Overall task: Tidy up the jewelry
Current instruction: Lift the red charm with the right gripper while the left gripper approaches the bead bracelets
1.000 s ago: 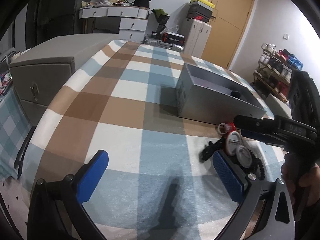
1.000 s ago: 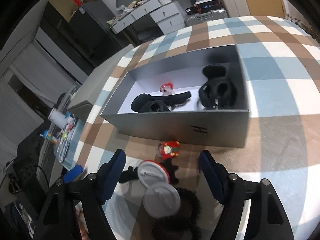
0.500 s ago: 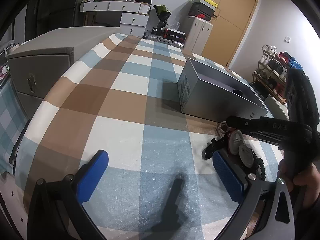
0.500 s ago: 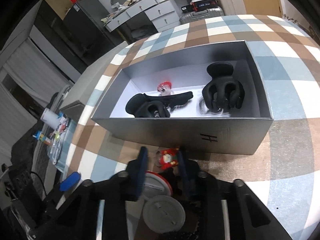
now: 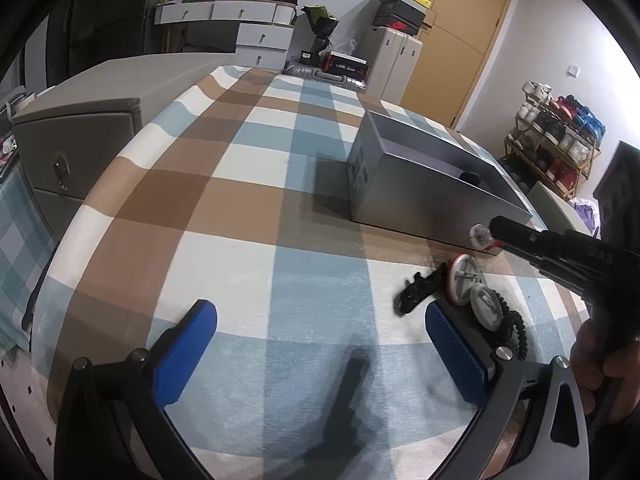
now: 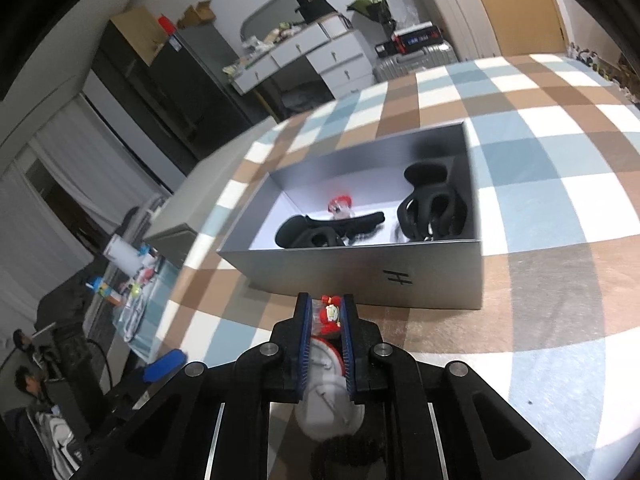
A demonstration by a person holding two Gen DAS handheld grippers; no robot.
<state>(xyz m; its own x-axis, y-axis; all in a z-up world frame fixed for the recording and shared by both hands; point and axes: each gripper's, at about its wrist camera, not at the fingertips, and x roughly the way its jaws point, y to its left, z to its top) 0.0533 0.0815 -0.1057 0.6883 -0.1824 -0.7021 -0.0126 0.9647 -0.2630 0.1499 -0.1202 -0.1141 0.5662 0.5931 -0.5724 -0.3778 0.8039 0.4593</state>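
1. A black "H"-like mark [image 6: 397,278] is printed on the near wall of the grey box [image 6: 360,276] (right-wrist view; it lies on its side there).
2. Pale embossed digits on the right gripper's [image 5: 486,236] black body read roughly "043" (blurred, uncertain).
3. The labels on the far boxes and suitcases are too small to read.

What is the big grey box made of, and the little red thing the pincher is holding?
The grey box looks like matte cardboard: thin straight walls, a white lining and a printed mark. The small red and white charm in the right gripper looks like glossy plastic or enamel, too small to tell which.
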